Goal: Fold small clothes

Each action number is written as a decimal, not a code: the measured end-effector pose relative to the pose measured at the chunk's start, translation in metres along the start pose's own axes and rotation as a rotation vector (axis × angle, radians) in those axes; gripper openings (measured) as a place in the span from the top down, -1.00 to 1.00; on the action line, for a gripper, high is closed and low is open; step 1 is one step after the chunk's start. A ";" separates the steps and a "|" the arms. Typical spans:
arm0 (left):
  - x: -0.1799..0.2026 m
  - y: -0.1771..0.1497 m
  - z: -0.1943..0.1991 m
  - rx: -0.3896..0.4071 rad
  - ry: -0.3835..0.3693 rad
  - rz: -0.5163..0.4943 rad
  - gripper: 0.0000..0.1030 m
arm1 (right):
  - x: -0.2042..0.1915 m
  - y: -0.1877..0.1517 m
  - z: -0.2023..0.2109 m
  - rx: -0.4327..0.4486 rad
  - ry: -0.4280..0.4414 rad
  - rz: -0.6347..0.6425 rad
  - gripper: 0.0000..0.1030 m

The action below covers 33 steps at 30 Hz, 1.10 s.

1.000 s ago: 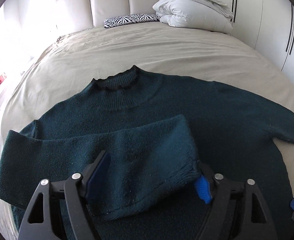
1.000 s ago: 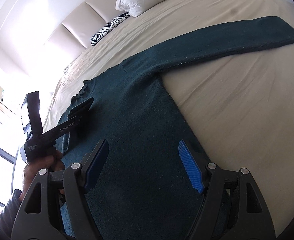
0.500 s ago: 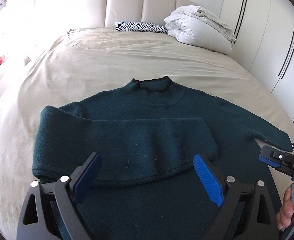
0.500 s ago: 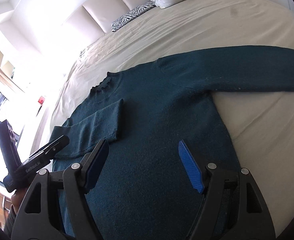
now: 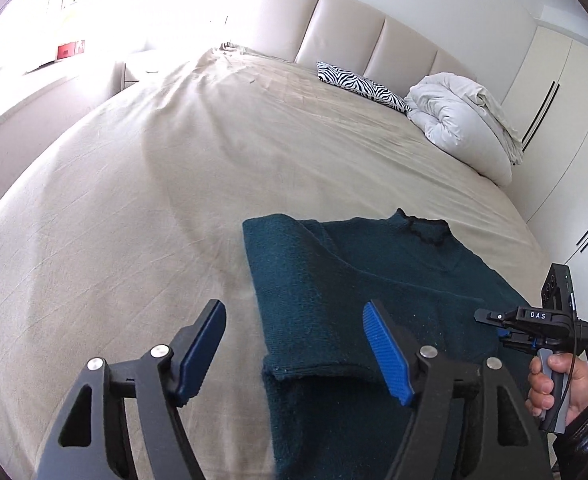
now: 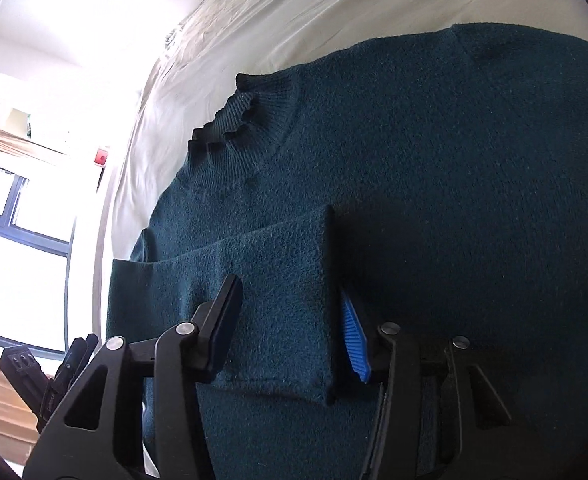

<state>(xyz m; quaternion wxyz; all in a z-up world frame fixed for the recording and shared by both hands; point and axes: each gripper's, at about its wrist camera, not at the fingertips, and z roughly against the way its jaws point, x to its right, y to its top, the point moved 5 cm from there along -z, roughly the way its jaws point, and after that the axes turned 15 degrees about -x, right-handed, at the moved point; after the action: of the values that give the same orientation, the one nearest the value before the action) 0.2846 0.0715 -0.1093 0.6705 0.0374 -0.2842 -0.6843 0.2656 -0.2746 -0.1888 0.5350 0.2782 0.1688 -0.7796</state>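
A dark teal knit sweater [image 5: 358, 280] lies flat on the beige bed [image 5: 173, 200], its ribbed collar [image 6: 229, 120] toward the headboard. Its left sleeve [image 6: 269, 292] is folded across the chest, and its cuff edge [image 5: 318, 368] shows in the left wrist view. My left gripper [image 5: 294, 352] is open and empty, over the sweater's left edge. My right gripper [image 6: 289, 324] is open, low over the folded sleeve, its fingers either side of the cuff end. The right gripper also shows in the left wrist view [image 5: 494, 320], and the left gripper shows in the right wrist view [image 6: 73, 360].
A zebra-print pillow [image 5: 358, 84] and a bundled white duvet [image 5: 462, 120] lie by the padded headboard [image 5: 354, 28]. White wardrobe doors [image 5: 566, 120] stand to the right. A bright window [image 6: 21, 200] is on the left side.
My left gripper has let the folded sleeve go and swung left off the sweater. My right gripper has moved left and down over the folded sleeve's cuff.
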 end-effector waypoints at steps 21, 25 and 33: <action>-0.026 0.062 -0.089 -0.159 0.055 0.093 0.40 | 0.009 0.018 0.032 0.037 -0.253 0.175 0.86; -0.016 0.065 -0.098 -0.168 0.054 0.062 0.52 | 0.010 0.020 0.032 0.054 -0.278 0.192 0.86; -0.023 0.062 -0.101 -0.142 0.064 0.034 0.84 | 0.005 0.023 0.036 0.087 -0.355 0.221 0.87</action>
<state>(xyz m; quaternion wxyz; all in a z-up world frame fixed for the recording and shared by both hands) 0.3864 0.0627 -0.1742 0.6919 0.0066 -0.2138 -0.6895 0.2765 -0.3072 -0.1629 0.6263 0.1759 0.0066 -0.7594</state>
